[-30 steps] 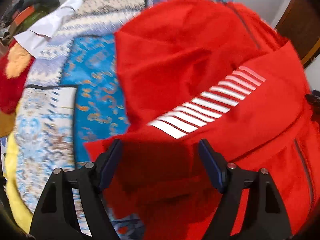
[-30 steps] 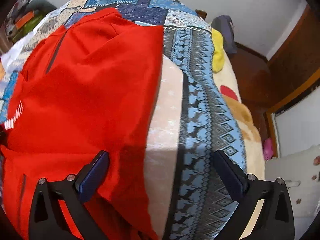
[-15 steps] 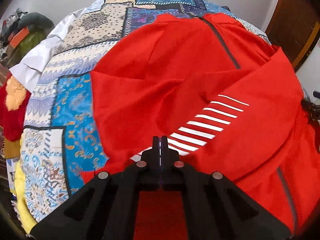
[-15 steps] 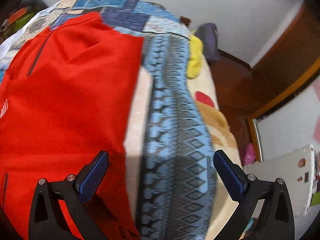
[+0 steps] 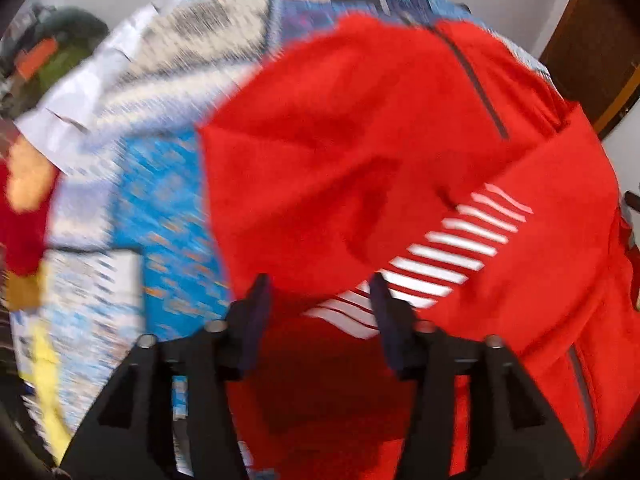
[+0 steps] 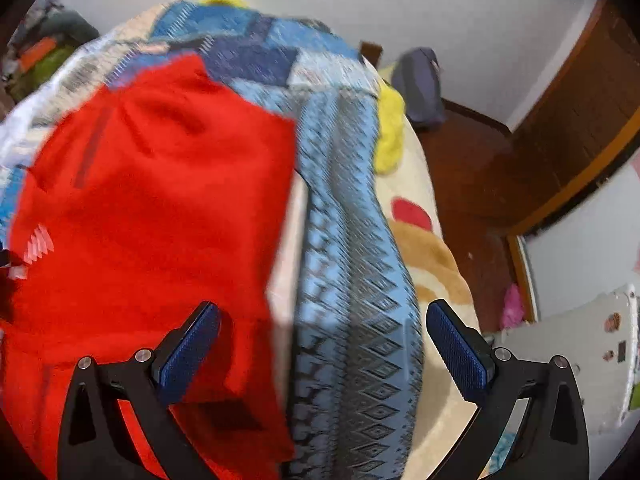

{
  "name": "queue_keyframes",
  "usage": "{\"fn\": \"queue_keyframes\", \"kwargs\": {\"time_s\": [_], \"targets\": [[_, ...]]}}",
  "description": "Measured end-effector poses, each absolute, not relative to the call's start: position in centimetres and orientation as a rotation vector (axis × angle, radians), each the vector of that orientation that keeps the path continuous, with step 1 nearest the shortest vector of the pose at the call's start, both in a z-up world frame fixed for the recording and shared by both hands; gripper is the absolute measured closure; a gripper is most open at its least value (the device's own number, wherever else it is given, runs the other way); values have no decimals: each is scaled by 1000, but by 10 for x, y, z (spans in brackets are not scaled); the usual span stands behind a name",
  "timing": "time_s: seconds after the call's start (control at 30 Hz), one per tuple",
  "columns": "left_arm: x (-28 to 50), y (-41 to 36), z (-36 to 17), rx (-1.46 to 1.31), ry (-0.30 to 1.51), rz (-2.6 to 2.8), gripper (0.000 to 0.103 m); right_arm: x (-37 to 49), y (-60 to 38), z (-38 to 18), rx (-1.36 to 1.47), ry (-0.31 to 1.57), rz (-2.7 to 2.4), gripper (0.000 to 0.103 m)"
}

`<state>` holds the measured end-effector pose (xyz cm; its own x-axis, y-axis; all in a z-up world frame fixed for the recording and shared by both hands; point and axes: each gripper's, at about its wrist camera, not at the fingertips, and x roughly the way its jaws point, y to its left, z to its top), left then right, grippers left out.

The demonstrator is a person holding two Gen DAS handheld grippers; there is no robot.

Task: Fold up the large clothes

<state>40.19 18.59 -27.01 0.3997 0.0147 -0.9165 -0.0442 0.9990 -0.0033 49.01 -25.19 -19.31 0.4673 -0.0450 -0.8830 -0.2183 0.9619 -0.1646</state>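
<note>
Your left gripper (image 5: 320, 300) had its jaws apart w/ nothing pinched, hovering over a raised fold of the red jacket (image 5: 360, 140) by its white stripes (image 5: 452, 252). The jacket lay spread on the patterned bedspread (image 5: 160, 208), part-folded. Your right gripper (image 6: 320, 336) was wide apart over the jacket's right edge (image 6: 280, 240). Fabric looked soft, light, prob slippery; best grab hems or corners, not the middle.
</note>
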Motion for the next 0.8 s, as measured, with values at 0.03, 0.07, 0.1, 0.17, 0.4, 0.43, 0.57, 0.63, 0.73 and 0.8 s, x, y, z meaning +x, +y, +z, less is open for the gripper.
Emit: {"fn": "queue_keyframes", "kwargs": {"time_s": [0.03,0.07,0.1,0.17,0.4,0.43,0.57,0.63,0.73,0.8], "targets": [[402,191,-260,6,1137,51,46,491,-246,-184,-246,1066,135,1],[403,196,-255,22,1127,56,45,492,-242,-178,-225,1057,155,1],[405,201,-250,37,1117,62,42,493,-237,-172,-200,1051,181,1],[413,210,-238,53,1094,85,36,500,-225,-161,-146,1048,245,1],[461,224,-218,-8,1052,89,14,545,-165,-144,-105,1044,366,0],[466,223,-217,-15,1046,92,14,557,-155,-145,-110,1049,379,0],[508,221,-224,-40,1053,75,14,597,-127,-162,-135,1075,386,0],[530,215,-231,-39,1061,55,14,621,-115,-175,-136,1098,382,0],[561,204,-244,-28,1065,17,14,652,-101,-195,-127,1136,398,0],[580,195,-253,-26,1069,7,14,666,-92,-207,-130,1156,403,0]]}}
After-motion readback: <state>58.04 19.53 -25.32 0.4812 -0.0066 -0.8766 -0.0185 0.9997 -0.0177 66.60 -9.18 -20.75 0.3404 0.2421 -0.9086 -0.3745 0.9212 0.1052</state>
